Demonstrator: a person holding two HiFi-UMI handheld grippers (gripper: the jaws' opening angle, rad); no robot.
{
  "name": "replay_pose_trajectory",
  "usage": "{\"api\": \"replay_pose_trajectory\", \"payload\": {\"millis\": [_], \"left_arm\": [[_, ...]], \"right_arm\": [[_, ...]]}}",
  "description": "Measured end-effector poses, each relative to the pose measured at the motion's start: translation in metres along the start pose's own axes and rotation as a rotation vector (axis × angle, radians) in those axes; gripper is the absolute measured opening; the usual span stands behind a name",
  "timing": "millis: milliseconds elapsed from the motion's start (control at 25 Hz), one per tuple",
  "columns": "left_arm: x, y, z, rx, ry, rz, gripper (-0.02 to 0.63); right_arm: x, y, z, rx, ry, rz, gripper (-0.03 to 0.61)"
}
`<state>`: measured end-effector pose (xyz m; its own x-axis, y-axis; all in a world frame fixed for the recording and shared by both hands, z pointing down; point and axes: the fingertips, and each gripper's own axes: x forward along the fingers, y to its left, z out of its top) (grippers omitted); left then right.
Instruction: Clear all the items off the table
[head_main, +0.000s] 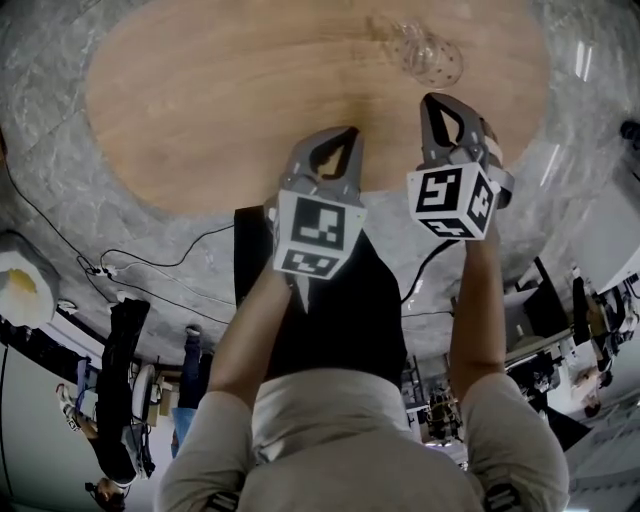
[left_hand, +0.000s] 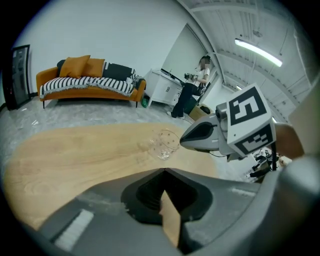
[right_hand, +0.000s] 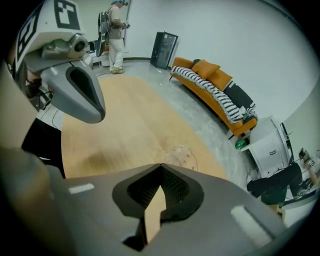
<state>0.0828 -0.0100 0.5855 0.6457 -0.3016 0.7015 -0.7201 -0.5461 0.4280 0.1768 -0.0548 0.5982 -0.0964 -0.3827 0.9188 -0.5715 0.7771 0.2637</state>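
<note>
One item to clear: a small clear drinking glass with pale dots (head_main: 430, 55), resting on the far right part of a large oval light-wood table (head_main: 250, 110). Hard to tell whether upright or tipped, being transparent and partly washed out by glare.

Probably light, rigid and breakable, with smooth, slippery walls. Best taken across the body just below the rim, one jaw on each side, with modest pressure. Risk of cracking under a hard squeeze, of slipping free under a weak one. Safer to lift straight up than to drag across the wood.

Nearest the glass, the right grey two-jaw gripper with its black-and-white marker cube (head_main: 440, 112), tip aimed toward the glass and near it, not touching. Jaws closed tip to tip with nothing between them, only bare tabletop showing through the opening behind the tips. Needs opening before any grasp.

Further left and closer to the table's near edge, the left grey two-jaw gripper (head_main: 340, 142), likewise closed on itself and empty, pointing across the bare wood, farther from the glass than its partner.

Beyond the table, a grey marbled floor (head_main: 50, 60), an orange sofa with a black-and-white striped throw (left_hand: 90, 82) against a white wall, and a person (left_hand: 202, 70) standing by white cabinets in the distance.
</note>
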Motion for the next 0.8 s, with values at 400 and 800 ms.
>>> {"api": "replay_pose_trajectory", "payload": {"millis": [400, 800], "left_arm": [[0.018, 0.002, 0.005, -0.027, 0.021, -0.002, 0.020], [0.022, 0.014, 0.003, -0.078, 0.028, 0.011, 0.021]], "right_arm": [[0.013, -0.010, -0.005, -0.031, 0.035, 0.052, 0.075], [0.042, 0.005, -0.006, -0.090, 0.114, 0.146, 0.077]]}}
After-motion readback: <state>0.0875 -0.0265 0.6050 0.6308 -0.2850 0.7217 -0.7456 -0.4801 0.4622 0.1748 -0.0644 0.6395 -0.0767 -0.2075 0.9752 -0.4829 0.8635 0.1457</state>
